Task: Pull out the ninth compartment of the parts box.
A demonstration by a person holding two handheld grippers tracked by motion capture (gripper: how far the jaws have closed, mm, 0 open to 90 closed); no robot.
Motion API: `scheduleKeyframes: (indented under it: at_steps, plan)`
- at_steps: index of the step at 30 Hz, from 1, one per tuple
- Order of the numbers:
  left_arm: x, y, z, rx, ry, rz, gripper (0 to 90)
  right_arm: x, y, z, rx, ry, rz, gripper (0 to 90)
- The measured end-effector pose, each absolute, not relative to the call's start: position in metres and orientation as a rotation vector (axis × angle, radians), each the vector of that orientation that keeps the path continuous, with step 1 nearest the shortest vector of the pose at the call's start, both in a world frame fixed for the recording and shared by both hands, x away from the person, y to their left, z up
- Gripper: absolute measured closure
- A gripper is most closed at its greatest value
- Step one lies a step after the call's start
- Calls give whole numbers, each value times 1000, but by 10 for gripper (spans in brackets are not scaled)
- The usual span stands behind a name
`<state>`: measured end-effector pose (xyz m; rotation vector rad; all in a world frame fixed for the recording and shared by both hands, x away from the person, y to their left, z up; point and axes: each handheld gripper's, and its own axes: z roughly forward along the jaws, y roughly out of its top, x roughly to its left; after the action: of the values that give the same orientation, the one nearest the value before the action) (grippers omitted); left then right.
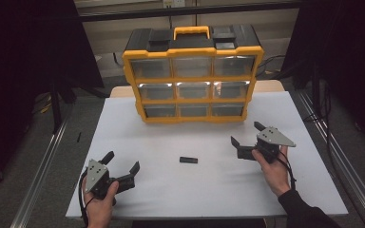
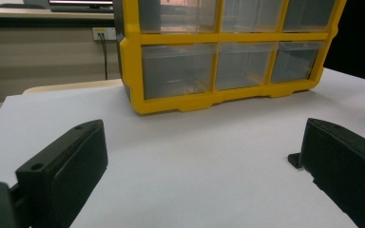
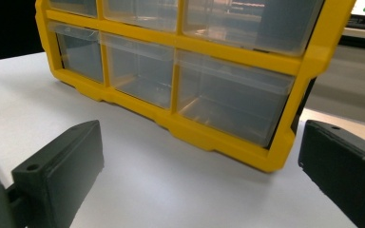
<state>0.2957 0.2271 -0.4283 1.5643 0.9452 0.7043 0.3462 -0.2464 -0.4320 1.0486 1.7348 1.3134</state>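
Observation:
A yellow and black drawer cabinet [image 1: 193, 76] with clear drawers stands at the back of the white table [image 1: 161, 185]; all drawers look pushed in. A small flat black piece [image 1: 188, 160] lies on the table in front of it, between my hands. My left gripper [image 1: 122, 167] rests near the front left, jaws wide apart and empty, pointing toward the cabinet [image 2: 228, 52]. My right gripper [image 1: 246, 134] sits at the right, also open and empty, aimed at the cabinet's lower right corner [image 3: 266, 156].
Dark curtains flank the table. A metal rail [image 1: 43, 166] runs along the floor on the left, another rail [image 1: 342, 161] on the right. A wall with sockets [image 2: 102, 33] lies behind the cabinet.

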Motion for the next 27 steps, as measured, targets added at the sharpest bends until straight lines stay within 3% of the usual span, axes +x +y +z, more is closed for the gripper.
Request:
scheduleKeyframes:
  at_steps: [23,27]
  plan:
    - [298,227,-429,1563,954,702,21,378,-233,-424,877,1720,1211,0]
    - [298,228,-429,1562,956,704,24,384,-229,-421,806,1712,1146,38]
